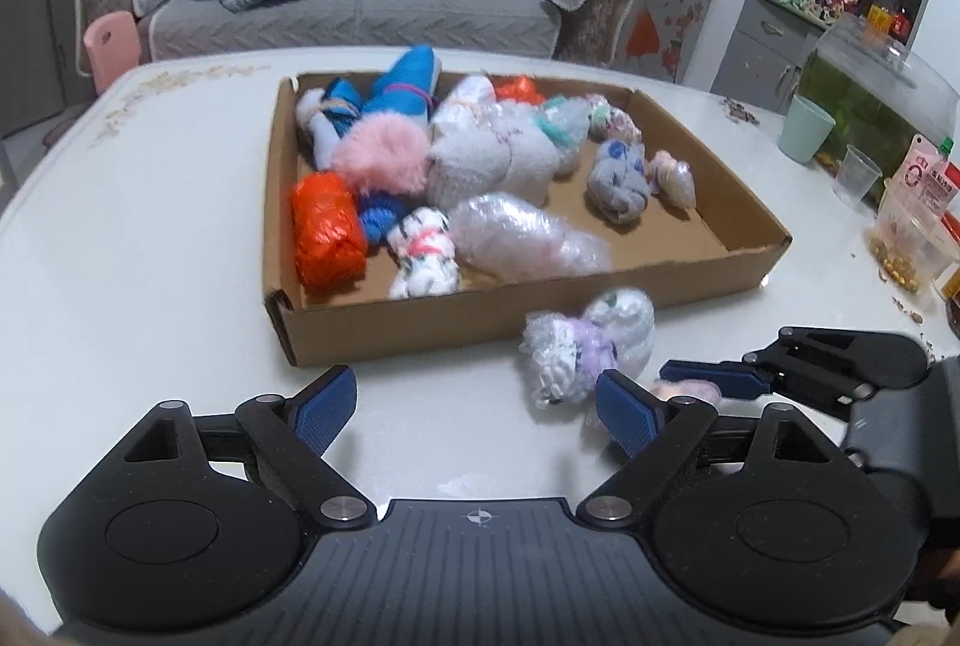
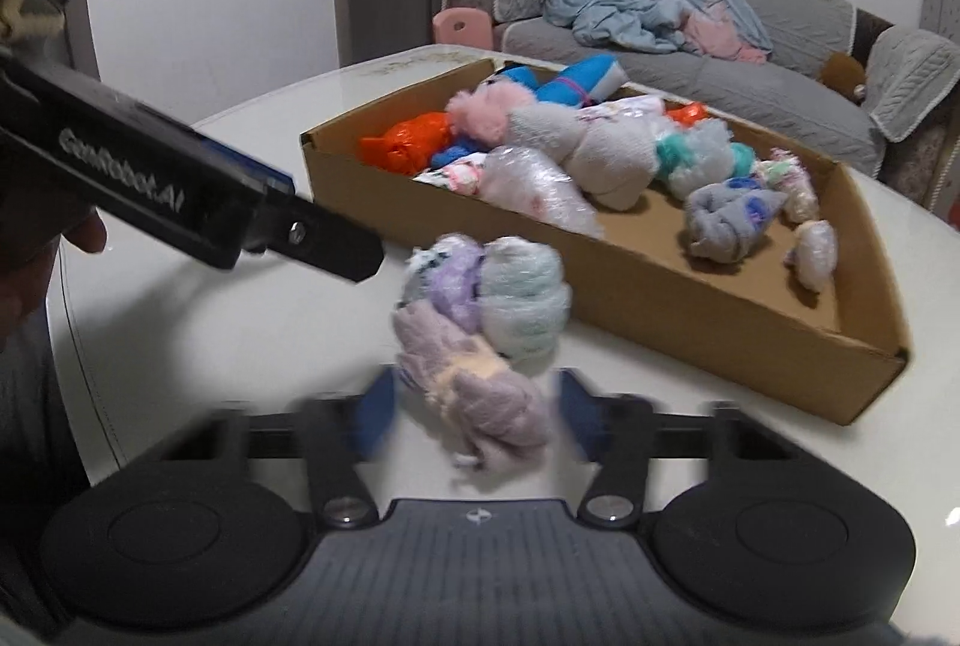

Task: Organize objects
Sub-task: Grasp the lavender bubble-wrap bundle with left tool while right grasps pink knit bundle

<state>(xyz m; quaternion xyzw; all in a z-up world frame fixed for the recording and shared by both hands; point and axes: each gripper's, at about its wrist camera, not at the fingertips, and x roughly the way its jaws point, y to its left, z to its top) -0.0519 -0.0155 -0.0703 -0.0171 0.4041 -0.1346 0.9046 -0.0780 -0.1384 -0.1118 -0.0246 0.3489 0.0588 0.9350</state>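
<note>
Outside one cardboard box point(image 1: 420, 328), two wrapped bundles point(image 1: 585, 346), two tools parted point(image 1: 474, 409).

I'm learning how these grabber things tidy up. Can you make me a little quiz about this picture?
1. True or false: the orange bundle lies inside the cardboard box.
2. Which grabber has the fuzzy purple sock roll between its fingers? A) left gripper B) right gripper
3. Fill in: the white-and-purple bundle sits on the ____, outside the box.

Key: 1 true; 2 B; 3 table.
</note>
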